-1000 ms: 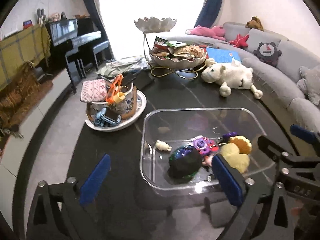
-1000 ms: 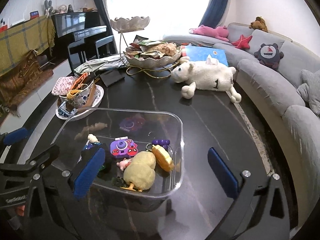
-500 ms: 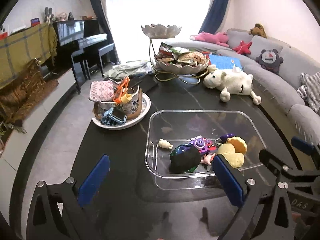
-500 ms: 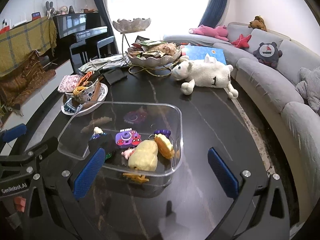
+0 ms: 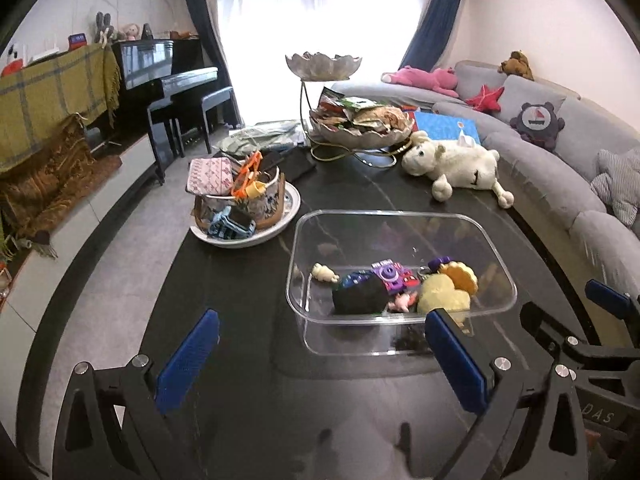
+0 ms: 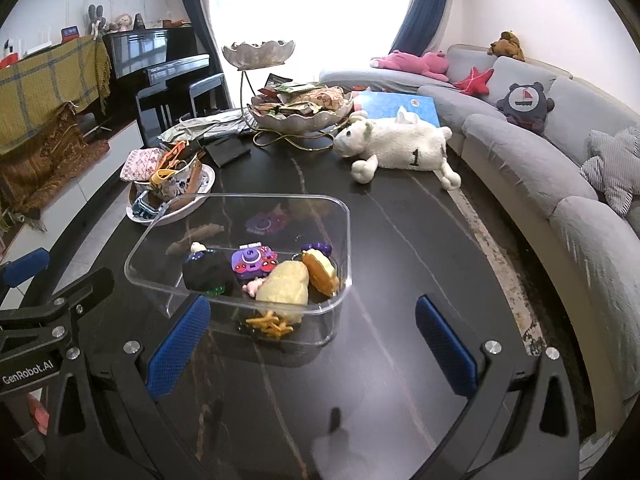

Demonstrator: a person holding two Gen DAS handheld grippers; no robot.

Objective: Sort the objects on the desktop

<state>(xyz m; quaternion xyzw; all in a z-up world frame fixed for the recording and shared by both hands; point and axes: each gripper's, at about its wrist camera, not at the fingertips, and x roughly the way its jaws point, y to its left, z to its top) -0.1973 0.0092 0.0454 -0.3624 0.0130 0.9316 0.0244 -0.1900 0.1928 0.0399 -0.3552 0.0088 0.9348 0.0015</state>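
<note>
Both hand-held grippers, left (image 5: 320, 364) and right (image 6: 312, 346), hover released and empty over the dark table (image 6: 400, 240), near side of the clear bin (image 5: 500, 276) that holds the toys: black ball (image 5: 360, 298), purple toy camera (image 6: 253, 260), yellow plush (image 6: 286, 288).

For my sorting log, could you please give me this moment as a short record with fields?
surface: dark marbled table
container: clear plastic bin, on the table
bin contents: purple toy camera, yellow plush, dark ball, other small toys
left claw: open, holds nothing, near side of the bin
right claw: open, holds nothing, near side of the bin
beside the bin: white plate piled with oddments
further back: white plush sheep, tiered snack bowl
</note>
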